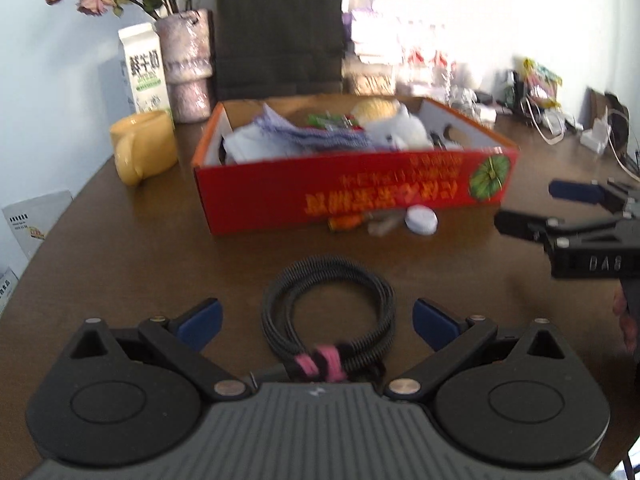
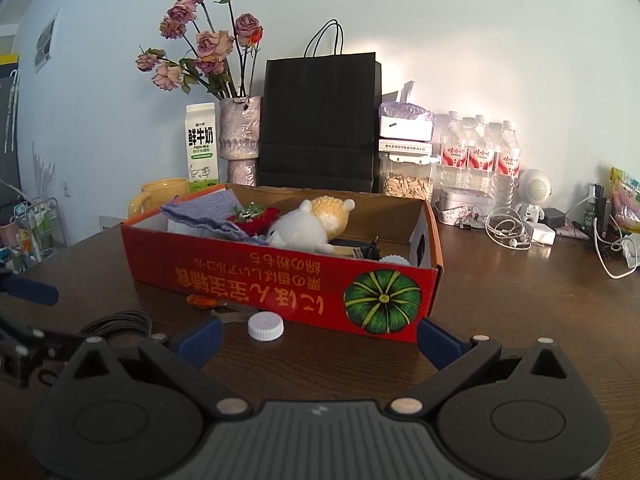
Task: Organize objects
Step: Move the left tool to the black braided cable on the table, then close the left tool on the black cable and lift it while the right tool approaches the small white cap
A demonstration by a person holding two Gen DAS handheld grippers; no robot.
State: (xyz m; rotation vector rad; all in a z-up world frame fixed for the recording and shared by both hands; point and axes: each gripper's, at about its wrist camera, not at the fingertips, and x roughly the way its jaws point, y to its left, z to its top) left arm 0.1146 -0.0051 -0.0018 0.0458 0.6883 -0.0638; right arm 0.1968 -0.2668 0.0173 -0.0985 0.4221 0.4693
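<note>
A red cardboard box (image 1: 352, 196) (image 2: 280, 276) stands on the brown table, holding a purple cloth (image 2: 208, 210), a white plush toy (image 2: 300, 232) and other items. A coiled black cable (image 1: 328, 312) with a pink tie lies right before my left gripper (image 1: 316, 322), which is open and empty around it. The cable also shows at the left of the right wrist view (image 2: 116, 322). A white cap (image 2: 265, 326) (image 1: 421, 220) and orange-handled scissors (image 2: 204, 301) (image 1: 346, 222) lie by the box front. My right gripper (image 2: 318, 340) is open and empty near the cap; it also shows in the left wrist view (image 1: 532, 208).
A yellow mug (image 1: 142, 146), a milk carton (image 2: 202, 148), a vase of dried flowers (image 2: 240, 140) and a black paper bag (image 2: 320, 120) stand behind the box. Water bottles (image 2: 480, 152), a tin, earphones and chargers crowd the back right.
</note>
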